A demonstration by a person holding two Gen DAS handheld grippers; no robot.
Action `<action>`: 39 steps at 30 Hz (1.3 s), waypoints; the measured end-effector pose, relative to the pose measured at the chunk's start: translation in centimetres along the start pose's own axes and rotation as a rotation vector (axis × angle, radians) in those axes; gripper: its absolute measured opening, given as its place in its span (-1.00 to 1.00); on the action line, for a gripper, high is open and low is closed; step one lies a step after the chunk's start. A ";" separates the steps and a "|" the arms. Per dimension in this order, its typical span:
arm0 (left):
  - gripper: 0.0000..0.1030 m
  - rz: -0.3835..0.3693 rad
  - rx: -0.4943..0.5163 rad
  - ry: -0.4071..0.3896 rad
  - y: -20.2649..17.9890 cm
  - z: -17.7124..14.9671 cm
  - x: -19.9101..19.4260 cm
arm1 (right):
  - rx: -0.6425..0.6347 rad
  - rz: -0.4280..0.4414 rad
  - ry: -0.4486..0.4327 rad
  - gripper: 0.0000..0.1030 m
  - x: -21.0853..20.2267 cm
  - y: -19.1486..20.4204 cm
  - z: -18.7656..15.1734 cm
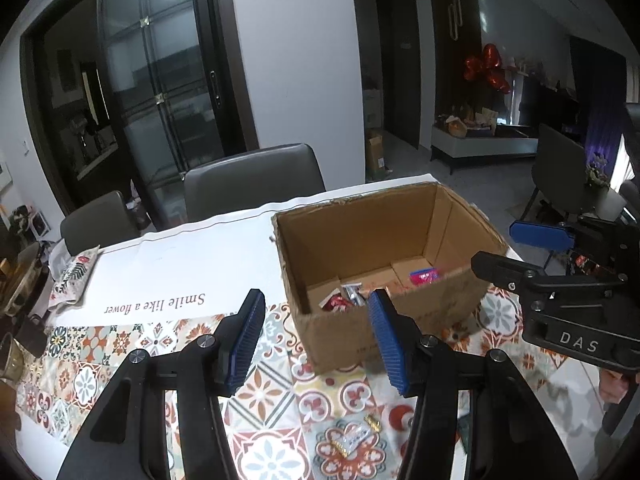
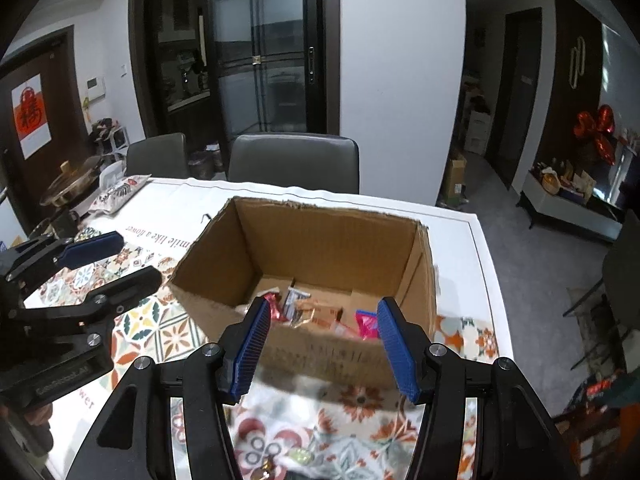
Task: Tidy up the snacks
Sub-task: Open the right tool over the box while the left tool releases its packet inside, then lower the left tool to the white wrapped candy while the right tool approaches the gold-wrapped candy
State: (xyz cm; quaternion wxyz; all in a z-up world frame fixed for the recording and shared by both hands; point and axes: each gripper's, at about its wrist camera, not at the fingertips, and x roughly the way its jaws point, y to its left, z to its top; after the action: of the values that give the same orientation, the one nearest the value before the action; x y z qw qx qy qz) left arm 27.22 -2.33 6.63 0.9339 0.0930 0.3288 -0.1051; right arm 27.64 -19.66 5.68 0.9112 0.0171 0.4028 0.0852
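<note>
An open cardboard box [image 1: 360, 236] [image 2: 320, 240] stands on the patterned tablecloth. On its floor lie a red packet [image 1: 335, 303] [image 2: 273, 309], a silver one [image 1: 354, 294], a brown one [image 2: 322, 313] and a pink one [image 1: 424, 277] [image 2: 366, 323]. My left gripper [image 1: 316, 308] hovers open before the box's near left corner, nothing between its blue pads. My right gripper [image 2: 324, 304] is open and empty over the box's near wall. Small wrapped candies [image 1: 356, 438] [image 2: 300, 456] lie on the cloth below the grippers.
Two grey chairs [image 2: 294, 162] stand behind the table. A patterned pouch [image 1: 74, 276] and pots [image 2: 70, 188] sit at the far left. The table's right edge [image 2: 490, 280] drops to the floor. Each gripper shows in the other's view: the right gripper [image 1: 496, 245], the left gripper [image 2: 138, 258].
</note>
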 end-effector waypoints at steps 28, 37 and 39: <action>0.03 -0.116 0.098 0.110 -1.2 -10.5 -0.4 | 0.038 0.070 0.187 0.03 0.2 4.5 -12.7; 0.03 -0.165 0.112 0.195 -1.5 -12.9 2.0 | 0.067 0.126 0.298 -0.18 2.4 5.2 -15.7; 0.03 -0.179 0.115 0.215 -1.7 -13.3 2.7 | 0.078 0.135 0.320 -0.21 3.0 5.1 -16.1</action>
State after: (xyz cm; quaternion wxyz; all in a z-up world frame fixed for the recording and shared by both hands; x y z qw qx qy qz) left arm 20.89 -1.04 -5.45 0.8733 0.1272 0.4274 -0.1962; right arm 17.01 -14.78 -6.88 0.8263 0.0659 0.5436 0.1323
